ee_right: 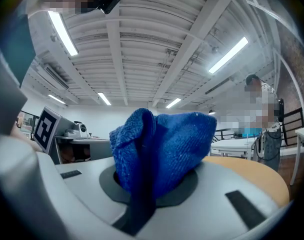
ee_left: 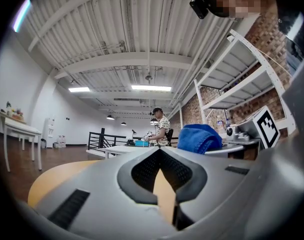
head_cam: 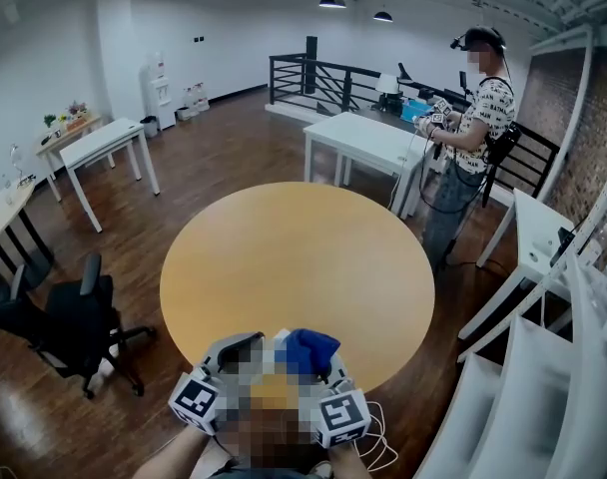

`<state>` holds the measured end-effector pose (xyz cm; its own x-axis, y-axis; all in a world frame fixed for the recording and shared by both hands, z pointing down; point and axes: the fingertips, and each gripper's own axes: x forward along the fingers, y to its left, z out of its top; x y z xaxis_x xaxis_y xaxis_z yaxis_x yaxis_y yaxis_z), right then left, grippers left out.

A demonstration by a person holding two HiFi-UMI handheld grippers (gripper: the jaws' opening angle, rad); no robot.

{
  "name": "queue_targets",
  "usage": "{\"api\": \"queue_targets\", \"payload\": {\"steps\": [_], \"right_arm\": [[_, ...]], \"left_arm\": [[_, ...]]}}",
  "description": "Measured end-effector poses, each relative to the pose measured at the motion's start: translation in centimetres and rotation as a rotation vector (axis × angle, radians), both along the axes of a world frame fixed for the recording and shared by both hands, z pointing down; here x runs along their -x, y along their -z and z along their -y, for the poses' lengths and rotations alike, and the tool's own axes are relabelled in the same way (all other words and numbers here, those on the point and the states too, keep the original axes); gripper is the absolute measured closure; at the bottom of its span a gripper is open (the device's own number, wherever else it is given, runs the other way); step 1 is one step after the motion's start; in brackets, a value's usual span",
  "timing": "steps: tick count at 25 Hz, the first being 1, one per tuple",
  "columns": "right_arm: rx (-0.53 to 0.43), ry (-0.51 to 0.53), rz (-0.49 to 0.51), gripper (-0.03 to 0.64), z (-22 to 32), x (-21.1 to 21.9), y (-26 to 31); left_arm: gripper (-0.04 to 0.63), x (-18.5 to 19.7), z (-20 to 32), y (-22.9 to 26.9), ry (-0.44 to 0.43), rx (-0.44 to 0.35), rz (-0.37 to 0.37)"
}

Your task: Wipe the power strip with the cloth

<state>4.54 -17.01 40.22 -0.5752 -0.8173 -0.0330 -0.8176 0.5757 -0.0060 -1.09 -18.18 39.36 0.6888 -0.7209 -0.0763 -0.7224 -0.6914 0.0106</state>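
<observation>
Two grippers at the table's near edge

Round wooden table (head_cam: 294, 267) gives open top ahead to its far rim, with dark floor (head_cam: 214, 158) around it. Left gripper (ee_left: 159, 151) has its jaws together on nothing. Right gripper (ee_right: 153, 184) clamps the blue cloth (ee_right: 164, 139), a bunched wad bulging forward past the jaws, with no clear long axis.

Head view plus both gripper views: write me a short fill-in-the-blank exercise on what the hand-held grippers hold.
The cloth clamped in the right hand-held gripper is ___ in colour.
The left hand-held gripper, jaws together, holds ___.
The wooden table before them is ___ in shape.
Missing words: blue; nothing; round.
</observation>
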Motion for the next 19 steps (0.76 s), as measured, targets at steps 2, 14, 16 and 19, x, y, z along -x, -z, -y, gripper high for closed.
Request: {"api": "queue_targets", "payload": {"steps": [2,14,16,19], "right_arm": [[-0.003,0.001,0.0,0.566,-0.09,0.09,0.08],[-0.008,-0.007,-0.003,0.566,-0.2,0.05,0.31],[0.001,-0.007,-0.005,0.566,-0.31,-0.01,0.22],[0.012,0.009,-0.006,0.566,-0.6,0.18,-0.09]], "left_arm": [[0.584,0.06,-0.07,0.03,-0.001,0.0,0.003],[0.584,0.01,-0.33,-0.09,-0.005,0.004,0.008],[0.584,-0.06,-0.4,-0.19,-0.006,0.006,0.01],[0.584,-0.16,-0.51,-0.31,-0.009,0.011,0.011]]}}
